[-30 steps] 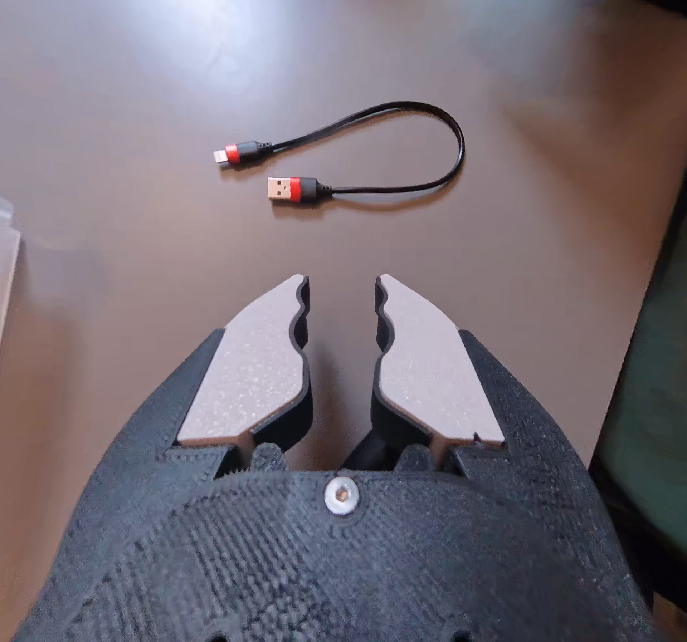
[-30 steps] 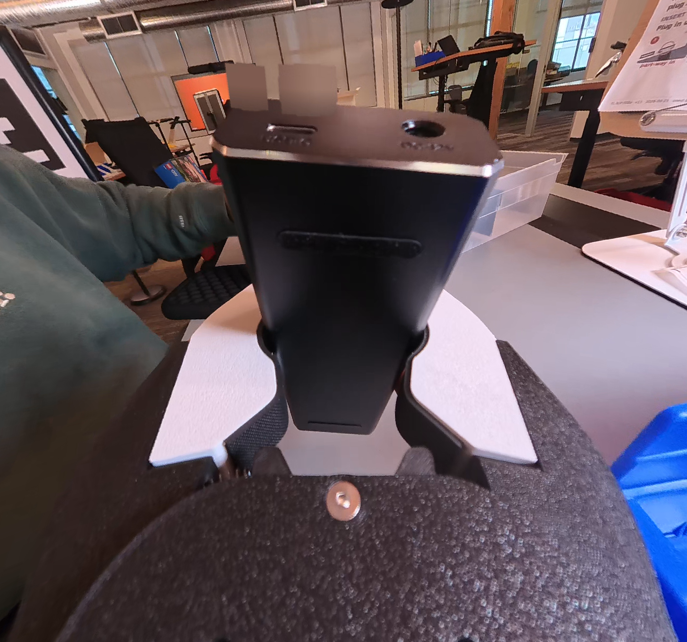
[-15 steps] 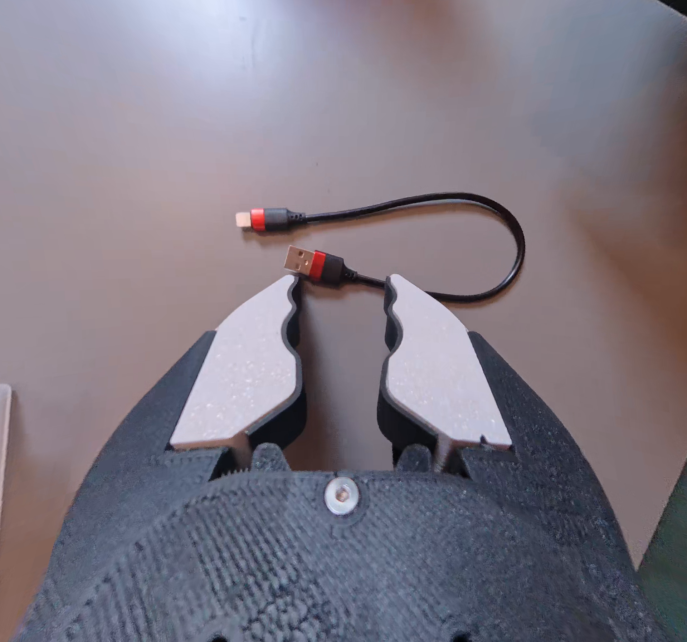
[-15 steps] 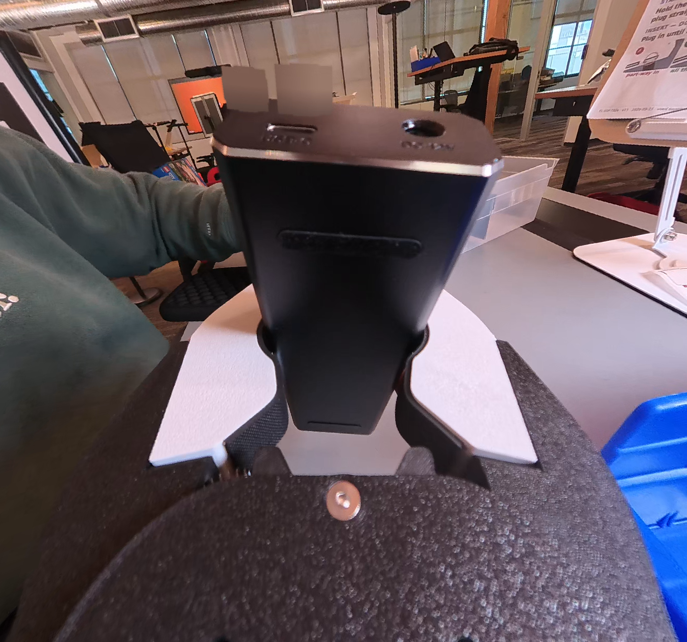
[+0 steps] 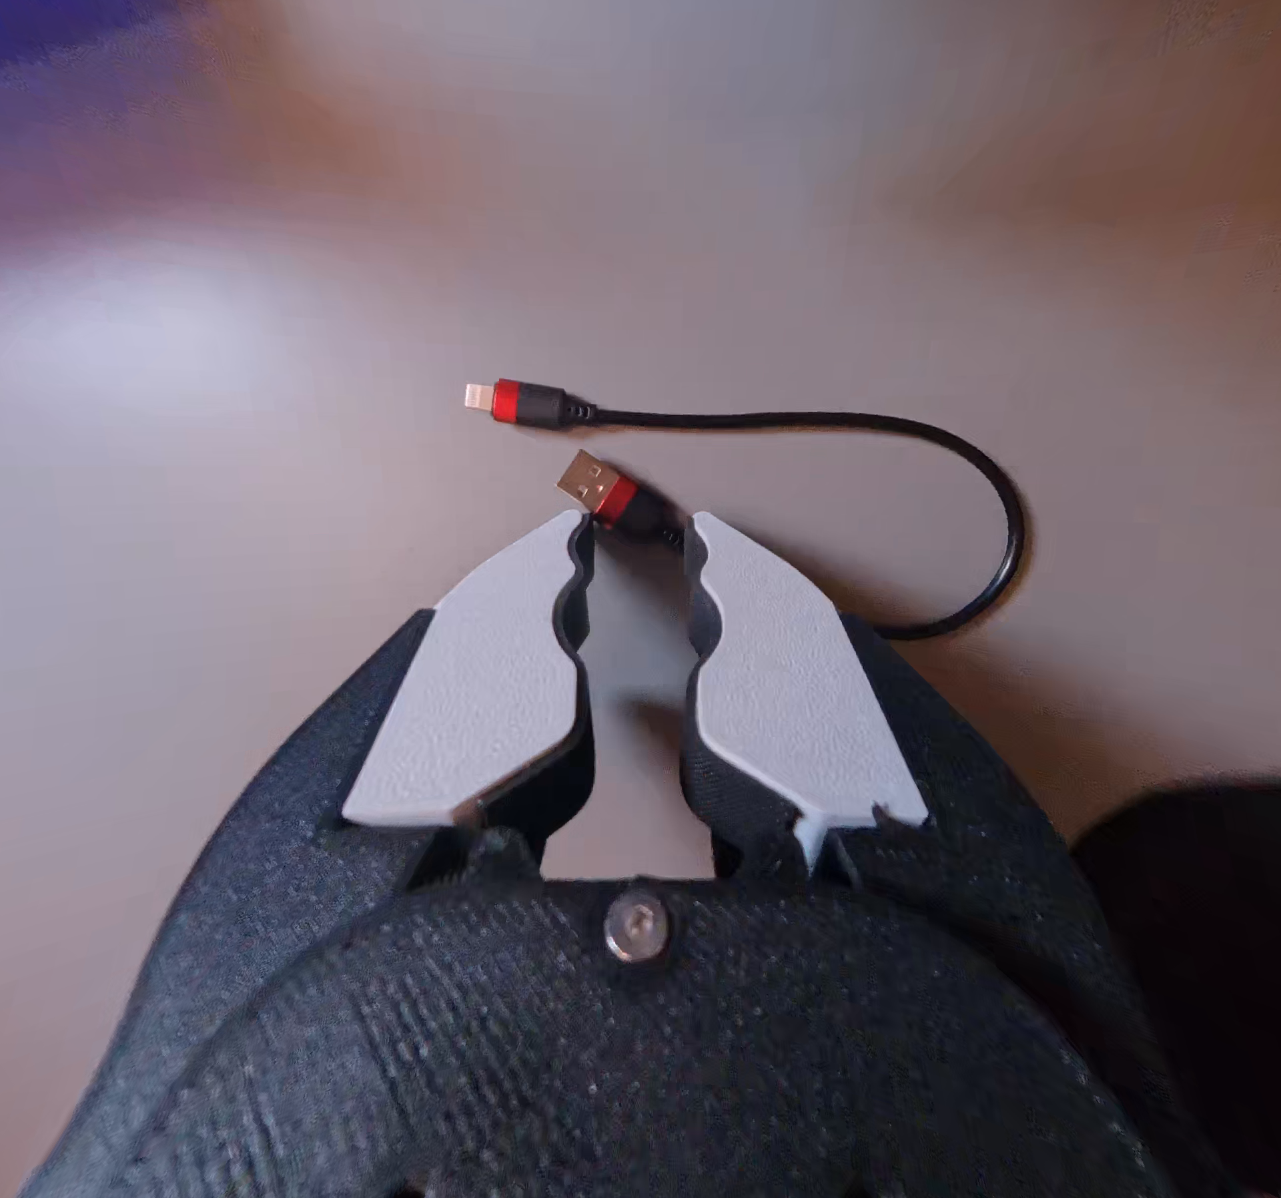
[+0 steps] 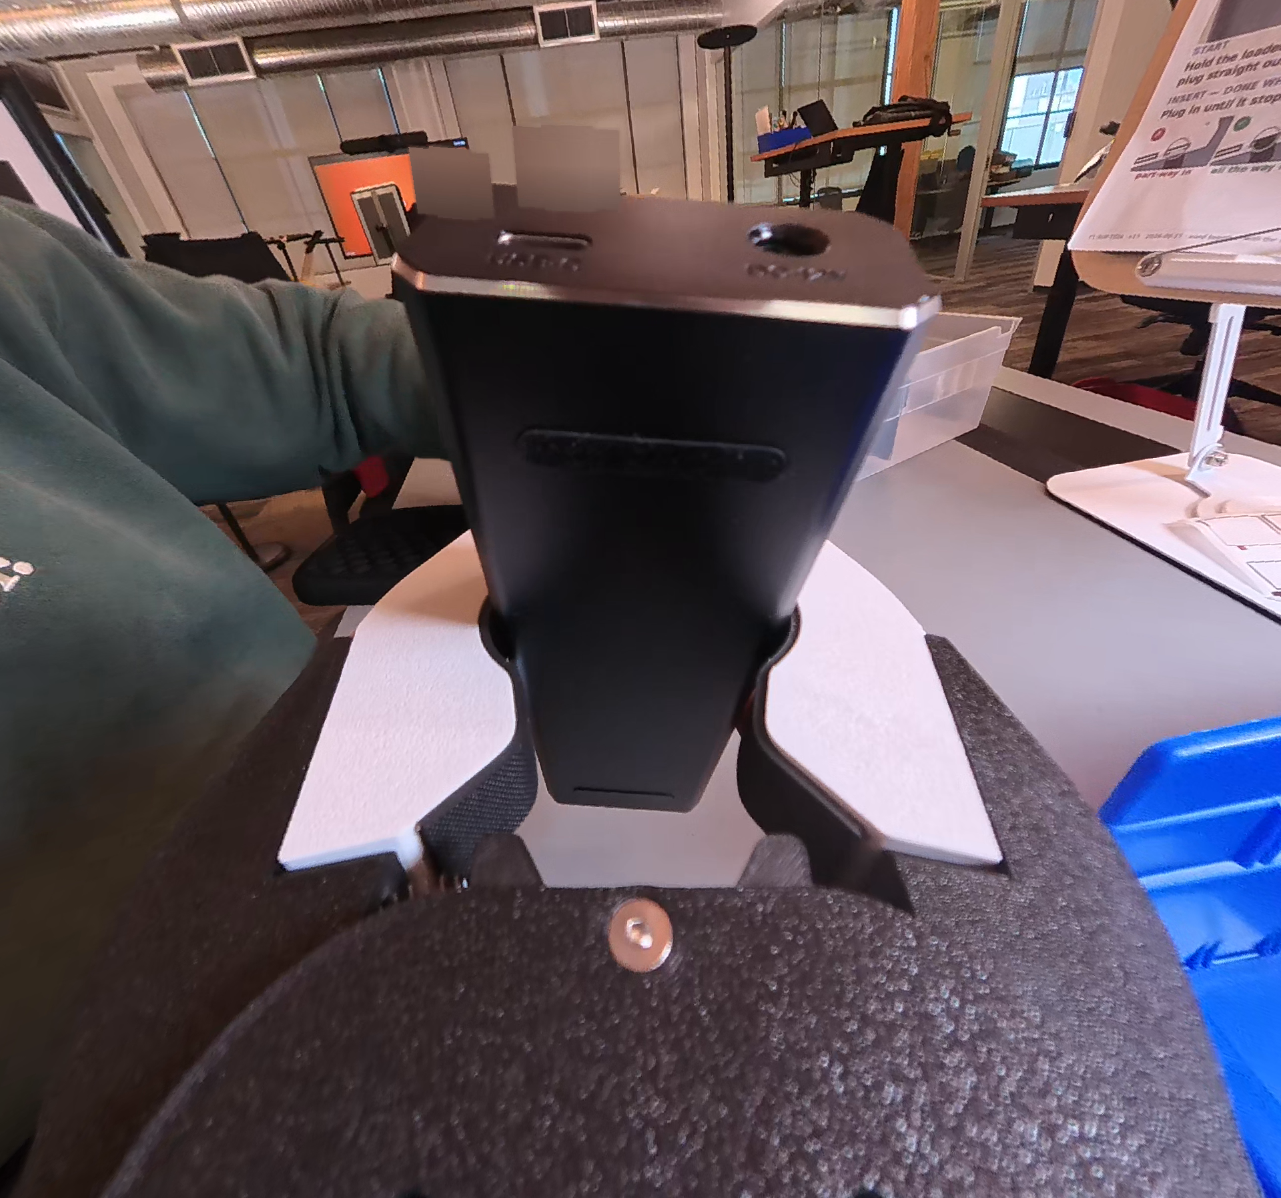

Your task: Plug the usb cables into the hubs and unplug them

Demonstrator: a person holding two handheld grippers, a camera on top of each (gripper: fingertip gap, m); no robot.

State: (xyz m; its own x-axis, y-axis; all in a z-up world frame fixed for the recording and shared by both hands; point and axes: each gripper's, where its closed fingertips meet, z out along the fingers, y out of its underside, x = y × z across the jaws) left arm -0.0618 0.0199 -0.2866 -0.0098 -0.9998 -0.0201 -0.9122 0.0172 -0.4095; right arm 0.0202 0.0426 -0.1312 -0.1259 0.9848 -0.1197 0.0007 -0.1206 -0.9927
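Your left tool [image 5: 636, 527] sits mid-frame with its fingers closing around the black boot of the USB-A plug [image 5: 597, 489]; whether they grip it, you cannot tell. The black USB cable [image 5: 998, 520] loops to the right on the grey tabletop [image 5: 346, 471]. Your right tool [image 6: 641, 624] is clenched on the black hub [image 6: 645, 436], which stands upright at centre frame.
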